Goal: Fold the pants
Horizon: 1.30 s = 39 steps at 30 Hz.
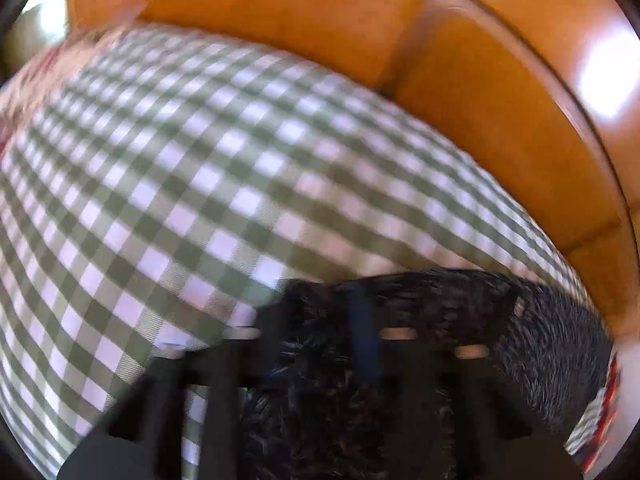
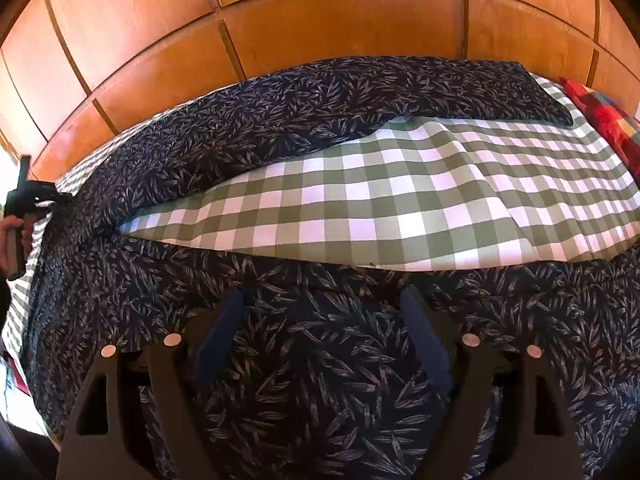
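Observation:
Dark navy leaf-print pants [image 2: 304, 128] lie in a V on a green-and-white checked sheet [image 2: 400, 200]. One leg runs along the far side and the other lies near me. My right gripper [image 2: 324, 320] hovers open just above the near leg, its blue-padded fingers [image 2: 224, 328] spread wide with nothing pinched. In the right wrist view a hand holds my left gripper [image 2: 40, 196] at the far left end of the pants, where the legs meet. The blurred left wrist view shows the left gripper [image 1: 364, 312] with its fingers drawn close on the pants [image 1: 540, 320].
An orange wood-panelled wall [image 2: 320, 20] stands right behind the bed. A red patterned cloth [image 2: 600, 120] lies at the right end. The sheet shows between the two pant legs, with a raised fold in it [image 2: 500, 184].

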Each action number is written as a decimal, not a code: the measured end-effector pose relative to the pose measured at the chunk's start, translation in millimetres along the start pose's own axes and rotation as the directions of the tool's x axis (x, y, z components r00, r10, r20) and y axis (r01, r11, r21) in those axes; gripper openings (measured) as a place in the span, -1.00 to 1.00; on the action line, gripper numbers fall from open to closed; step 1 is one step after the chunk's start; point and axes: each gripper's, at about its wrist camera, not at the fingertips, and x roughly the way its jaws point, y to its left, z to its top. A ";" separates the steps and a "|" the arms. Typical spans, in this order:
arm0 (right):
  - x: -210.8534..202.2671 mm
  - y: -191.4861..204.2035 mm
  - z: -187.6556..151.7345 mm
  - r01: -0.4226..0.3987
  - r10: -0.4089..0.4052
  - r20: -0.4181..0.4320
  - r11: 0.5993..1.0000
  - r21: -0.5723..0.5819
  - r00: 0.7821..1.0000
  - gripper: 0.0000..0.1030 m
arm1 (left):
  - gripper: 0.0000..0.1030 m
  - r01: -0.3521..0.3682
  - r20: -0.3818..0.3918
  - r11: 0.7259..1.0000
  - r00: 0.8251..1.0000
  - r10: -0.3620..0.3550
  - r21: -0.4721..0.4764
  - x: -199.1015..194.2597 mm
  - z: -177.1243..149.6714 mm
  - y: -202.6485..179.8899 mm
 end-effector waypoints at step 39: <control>104.8 45.8 186.6 -0.261 0.280 -0.022 0.918 0.298 0.960 -0.88 | -0.90 0.270 0.204 0.901 0.914 -0.351 0.339 -186.3 -208.3 -12.4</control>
